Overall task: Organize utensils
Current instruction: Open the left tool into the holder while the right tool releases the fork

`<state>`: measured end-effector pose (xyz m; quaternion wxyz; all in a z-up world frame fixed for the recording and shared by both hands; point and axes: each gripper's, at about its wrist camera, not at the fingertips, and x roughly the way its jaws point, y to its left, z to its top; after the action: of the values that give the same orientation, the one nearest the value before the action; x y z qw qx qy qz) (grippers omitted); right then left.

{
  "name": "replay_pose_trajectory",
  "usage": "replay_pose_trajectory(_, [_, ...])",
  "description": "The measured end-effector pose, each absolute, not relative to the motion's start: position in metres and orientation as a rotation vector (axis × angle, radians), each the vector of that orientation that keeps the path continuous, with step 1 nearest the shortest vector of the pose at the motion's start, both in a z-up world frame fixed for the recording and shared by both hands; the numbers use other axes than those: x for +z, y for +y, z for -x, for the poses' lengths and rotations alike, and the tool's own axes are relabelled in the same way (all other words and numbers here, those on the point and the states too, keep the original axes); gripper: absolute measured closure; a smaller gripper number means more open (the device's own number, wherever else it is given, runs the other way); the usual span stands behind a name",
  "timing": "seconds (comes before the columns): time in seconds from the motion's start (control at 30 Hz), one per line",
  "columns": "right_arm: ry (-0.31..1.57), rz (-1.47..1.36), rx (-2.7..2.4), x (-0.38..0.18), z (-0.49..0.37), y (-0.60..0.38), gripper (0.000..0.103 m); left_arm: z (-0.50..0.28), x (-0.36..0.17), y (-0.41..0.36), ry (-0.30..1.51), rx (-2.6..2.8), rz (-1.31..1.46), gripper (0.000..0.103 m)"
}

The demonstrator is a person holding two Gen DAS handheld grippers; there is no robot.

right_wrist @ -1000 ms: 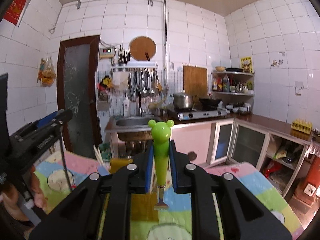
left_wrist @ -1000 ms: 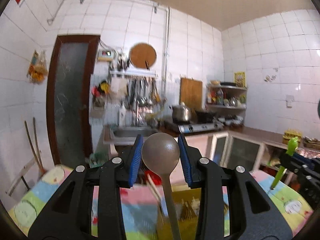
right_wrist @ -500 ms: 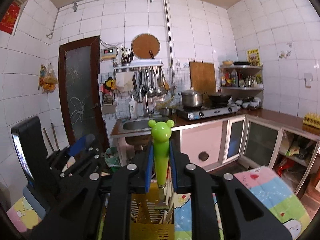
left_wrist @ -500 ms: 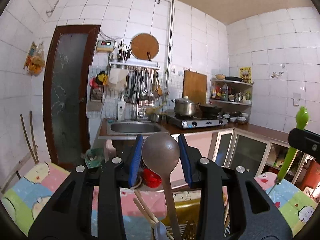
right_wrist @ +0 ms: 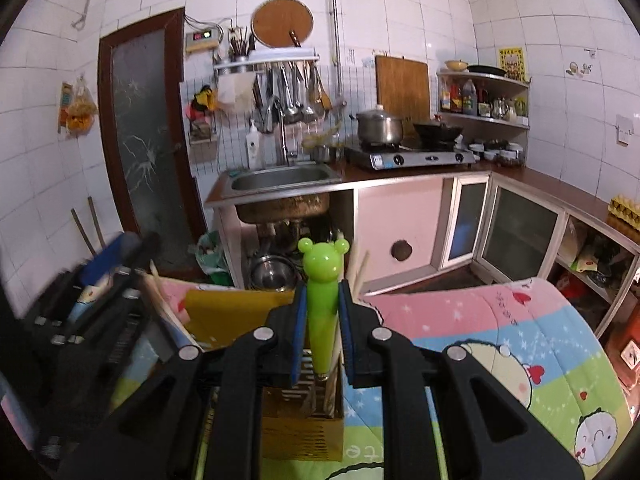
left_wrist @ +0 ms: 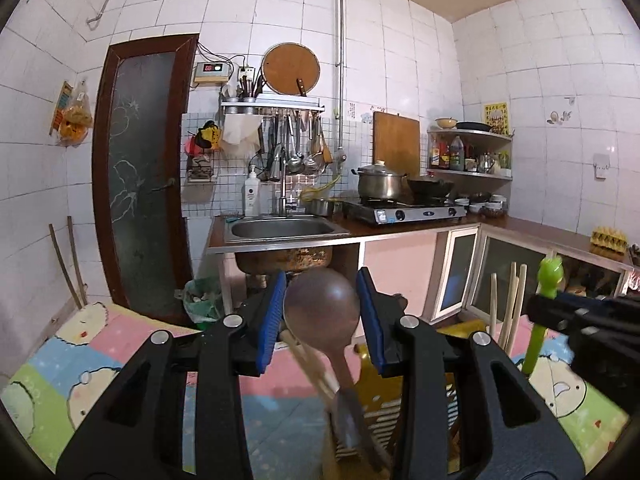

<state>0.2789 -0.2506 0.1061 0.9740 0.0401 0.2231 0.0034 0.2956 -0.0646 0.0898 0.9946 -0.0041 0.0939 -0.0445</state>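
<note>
**A:** What am I looking at on the left?

**B:** I'm holding the left gripper [left_wrist: 323,316] over the yellow caddy [left_wrist: 384,408]. Its blue pads [left_wrist: 370,316] are sitting either side of the brown spoon [left_wrist: 322,312]. The bowl is pointing up and the handle is slanting down into the caddy. The bowl is filling nearly the whole gap, but I can't tell whether the pads are actually pressing on it.

**A:** And further right in that view?

**B:** Pale chopsticks [left_wrist: 510,304] are sticking up out of the caddy, and just past them the green fork [left_wrist: 542,312] is standing in the right gripper [left_wrist: 576,320].

**A:** Now the right camera.

**B:** On its left edge I'm seeing the left gripper [right_wrist: 92,300], blurred. In the middle, the right gripper [right_wrist: 323,330] is pinching the fork [right_wrist: 322,300] by its green bear-headed handle, upright, jaws pressed tight on it. The metal end is dipping into the caddy [right_wrist: 232,312], beside the chopsticks [right_wrist: 356,276].

**A:** What is the caddy sitting on?

**B:** It's standing on the cartoon cloth [right_wrist: 500,344], which is running off to the right.
</note>
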Motion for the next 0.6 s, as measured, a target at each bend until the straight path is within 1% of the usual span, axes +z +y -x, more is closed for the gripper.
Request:
replay_pose_trajectory(0.07, [0.474, -0.085, -0.005, 0.096, -0.283, -0.254, 0.087, -0.29, 0.091, -0.062, 0.203, -0.096, 0.003, 0.066])
replay_pose_trajectory(0.13, [0.502, -0.105, -0.004, 0.087, -0.287, -0.257, 0.087, -0.281, 0.092, -0.057, 0.217, -0.093, -0.003, 0.056])
replay_pose_trajectory(0.17, [0.503, -0.115, -0.001, 0.086, -0.287, -0.26, 0.084, -0.274, 0.094, -0.054, 0.22, -0.084, -0.006, 0.048])
replay_pose_trajectory(0.2, [0.504, -0.122, -0.004, 0.086, -0.285, -0.263, 0.078, -0.267, 0.095, -0.051, 0.219, -0.081, -0.011, 0.041])
replay_pose_trajectory(0.23, [0.495, -0.126, -0.013, 0.088, -0.28, -0.265, 0.06, -0.26, 0.097, -0.049, 0.218, -0.082, -0.016, 0.039])
replay_pose_trajectory(0.27, [0.475, -0.126, -0.015, 0.091, -0.274, -0.266, 0.043, -0.251, 0.1, -0.046, 0.22, -0.082, -0.026, 0.031])
replay_pose_trajectory(0.3, [0.447, -0.119, -0.02, 0.096, -0.265, -0.267, 0.039, -0.245, 0.101, -0.044, 0.219, -0.08, -0.031, 0.024])
replay_pose_trajectory(0.33, [0.43, -0.108, -0.025, 0.099, -0.258, -0.267, 0.036, -0.235, 0.103, -0.04, 0.215, -0.081, -0.032, 0.02])
replay_pose_trajectory(0.4, [0.408, -0.078, -0.03, 0.105, -0.239, -0.27, 0.035, -0.216, 0.105, -0.034, 0.208, -0.088, -0.028, 0.01])
replay_pose_trajectory(0.43, [0.399, -0.072, -0.03, 0.106, -0.228, -0.273, 0.03, -0.204, 0.104, -0.03, 0.207, -0.09, -0.026, 0.007])
replay_pose_trajectory(0.47, [0.39, -0.07, -0.03, 0.108, -0.219, -0.273, 0.021, -0.195, 0.103, -0.028, 0.205, -0.093, -0.025, 0.005])
replay_pose_trajectory(0.53, [0.349, -0.071, -0.031, 0.104, -0.188, -0.275, 0.014, -0.171, 0.097, -0.021, 0.203, -0.107, -0.018, 0.005])
replay_pose_trajectory(0.6, [0.331, -0.063, -0.027, 0.097, -0.161, -0.274, 0.01, -0.152, 0.088, -0.017, 0.218, -0.111, -0.027, 0.005])
